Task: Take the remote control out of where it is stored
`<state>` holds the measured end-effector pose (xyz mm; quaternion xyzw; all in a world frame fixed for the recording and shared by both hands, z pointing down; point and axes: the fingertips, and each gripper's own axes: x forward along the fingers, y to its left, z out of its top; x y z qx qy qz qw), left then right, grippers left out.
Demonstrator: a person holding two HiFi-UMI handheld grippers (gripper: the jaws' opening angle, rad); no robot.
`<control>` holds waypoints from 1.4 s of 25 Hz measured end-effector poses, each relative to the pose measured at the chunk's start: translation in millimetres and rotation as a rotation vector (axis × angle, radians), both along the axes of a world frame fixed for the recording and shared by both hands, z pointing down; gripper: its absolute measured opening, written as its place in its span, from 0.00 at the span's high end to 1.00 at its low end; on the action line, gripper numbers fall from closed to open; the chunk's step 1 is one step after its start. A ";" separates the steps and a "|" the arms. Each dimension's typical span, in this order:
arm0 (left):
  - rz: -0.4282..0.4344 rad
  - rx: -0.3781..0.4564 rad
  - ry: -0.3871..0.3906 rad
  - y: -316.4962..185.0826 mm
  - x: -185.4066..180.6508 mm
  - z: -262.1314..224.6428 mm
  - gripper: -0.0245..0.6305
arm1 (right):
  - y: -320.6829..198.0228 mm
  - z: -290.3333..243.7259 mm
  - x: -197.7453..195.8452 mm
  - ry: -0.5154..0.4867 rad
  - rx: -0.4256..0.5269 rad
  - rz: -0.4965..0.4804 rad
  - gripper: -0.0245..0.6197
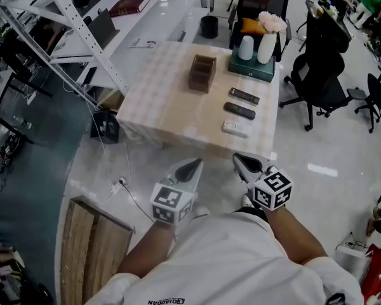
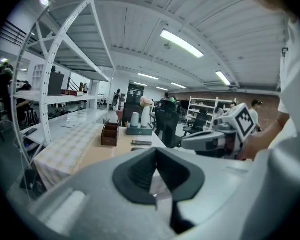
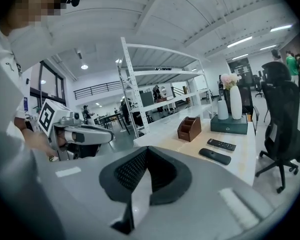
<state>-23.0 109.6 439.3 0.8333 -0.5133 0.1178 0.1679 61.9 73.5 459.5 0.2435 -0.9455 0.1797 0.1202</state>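
Observation:
A brown wooden organizer [image 1: 202, 73] [image 2: 109, 134] [image 3: 189, 128] stands on the checkered table [image 1: 171, 110]. To its right lie two black remotes [image 1: 244, 96] [image 1: 239, 110] [image 3: 221, 144] [image 3: 215, 156] and a white remote [image 1: 235, 129]. Whether anything is inside the organizer I cannot tell. Both grippers hang close to the person's body, short of the table's near edge. My left gripper [image 1: 192, 166] [image 2: 157, 184] is shut and holds nothing. My right gripper [image 1: 244, 162] [image 3: 140, 184] is likewise shut and holds nothing.
A green box [image 1: 252, 67] with two white vases [image 1: 267, 47] sits at the table's far right. Black office chairs [image 1: 320, 75] stand to the right, a white shelf rack [image 1: 82, 37] to the left. A wooden pallet [image 1: 92, 253] and cables lie on the floor.

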 end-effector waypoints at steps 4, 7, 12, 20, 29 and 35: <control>-0.037 0.009 0.003 -9.1 5.1 -3.1 0.96 | -9.7 -4.4 3.4 0.013 0.017 -0.041 0.95; -0.074 0.013 0.015 -17.7 13.5 -6.0 0.96 | -18.7 -11.3 11.6 0.019 0.029 -0.076 0.95; -0.110 0.019 0.008 -26.7 31.4 -9.9 0.96 | -34.3 -12.5 30.0 0.009 0.029 -0.100 0.95; -0.131 0.001 -0.025 -33.3 55.7 -2.0 0.96 | -41.4 -5.5 47.9 -0.014 0.013 -0.133 0.95; -0.126 0.004 -0.040 -36.6 65.9 -4.8 0.96 | -44.4 -3.0 58.0 -0.006 0.028 -0.134 0.95; -0.117 -0.001 -0.040 -35.4 69.1 -2.8 0.96 | -46.4 -2.3 62.0 -0.009 0.019 -0.118 0.95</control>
